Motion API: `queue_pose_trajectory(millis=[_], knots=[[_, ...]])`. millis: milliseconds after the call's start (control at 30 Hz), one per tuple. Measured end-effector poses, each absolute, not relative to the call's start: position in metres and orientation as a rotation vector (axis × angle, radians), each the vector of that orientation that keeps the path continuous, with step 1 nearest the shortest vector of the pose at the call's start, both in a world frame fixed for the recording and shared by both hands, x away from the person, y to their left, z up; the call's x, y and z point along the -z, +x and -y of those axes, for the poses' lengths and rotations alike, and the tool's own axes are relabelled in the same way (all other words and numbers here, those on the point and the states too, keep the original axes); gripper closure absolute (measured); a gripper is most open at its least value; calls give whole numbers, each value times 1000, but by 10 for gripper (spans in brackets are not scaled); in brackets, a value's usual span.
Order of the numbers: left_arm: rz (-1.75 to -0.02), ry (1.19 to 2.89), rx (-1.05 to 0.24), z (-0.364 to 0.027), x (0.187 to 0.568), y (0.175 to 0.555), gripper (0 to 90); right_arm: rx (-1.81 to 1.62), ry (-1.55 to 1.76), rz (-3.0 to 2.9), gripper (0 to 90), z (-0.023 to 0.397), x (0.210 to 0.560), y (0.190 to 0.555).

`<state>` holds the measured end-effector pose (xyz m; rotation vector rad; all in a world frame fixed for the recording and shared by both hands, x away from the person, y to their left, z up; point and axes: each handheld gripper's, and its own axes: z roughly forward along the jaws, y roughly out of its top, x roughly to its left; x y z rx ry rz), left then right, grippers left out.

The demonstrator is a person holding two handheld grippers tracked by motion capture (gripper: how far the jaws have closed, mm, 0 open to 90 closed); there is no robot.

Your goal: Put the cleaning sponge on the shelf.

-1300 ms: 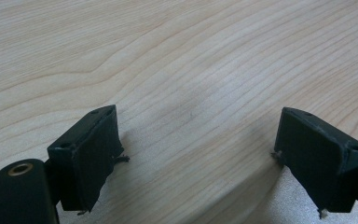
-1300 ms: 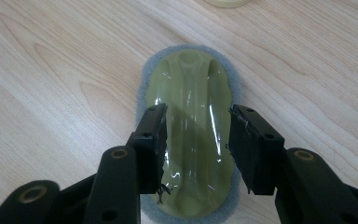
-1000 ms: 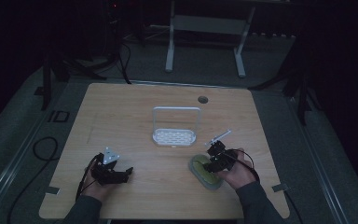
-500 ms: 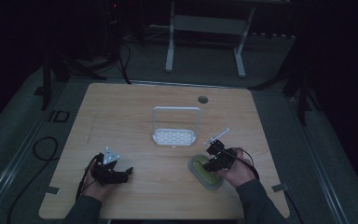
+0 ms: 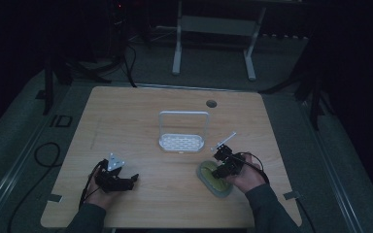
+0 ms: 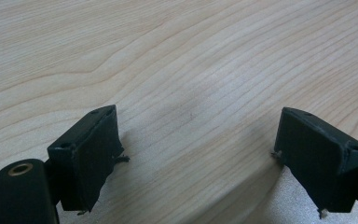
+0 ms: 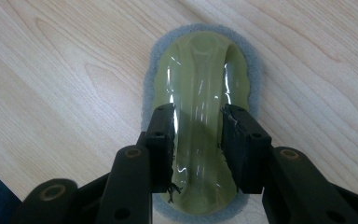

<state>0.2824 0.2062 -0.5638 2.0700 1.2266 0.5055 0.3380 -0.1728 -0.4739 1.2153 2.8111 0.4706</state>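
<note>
Wood-grain table [image 5: 141,111] in a dark room; left gripper [image 6: 196,154] fingers spread, right gripper [image 7: 198,140] fingers pinching green scrubber [image 7: 200,79].

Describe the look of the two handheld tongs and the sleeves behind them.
Both tongs are black. The left tongs carry a grey three-cornered plate on top; their blocky jaws have screw holes and frayed pads. The right tongs bear a pale bar and trail a black cable. Sleeves look dark grey-green.

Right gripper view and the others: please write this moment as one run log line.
right gripper: shut on scrubber ridge | left gripper: open over bare table | rack: untouched
</note>
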Motion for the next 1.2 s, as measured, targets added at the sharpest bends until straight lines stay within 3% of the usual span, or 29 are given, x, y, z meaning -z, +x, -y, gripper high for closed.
queue_pose_trajectory(millis=[1200], knots=[[-1228, 2069, -504, -206, 564, 282, 142, -279, 1094, -2924, 707, 162, 475, 348]])
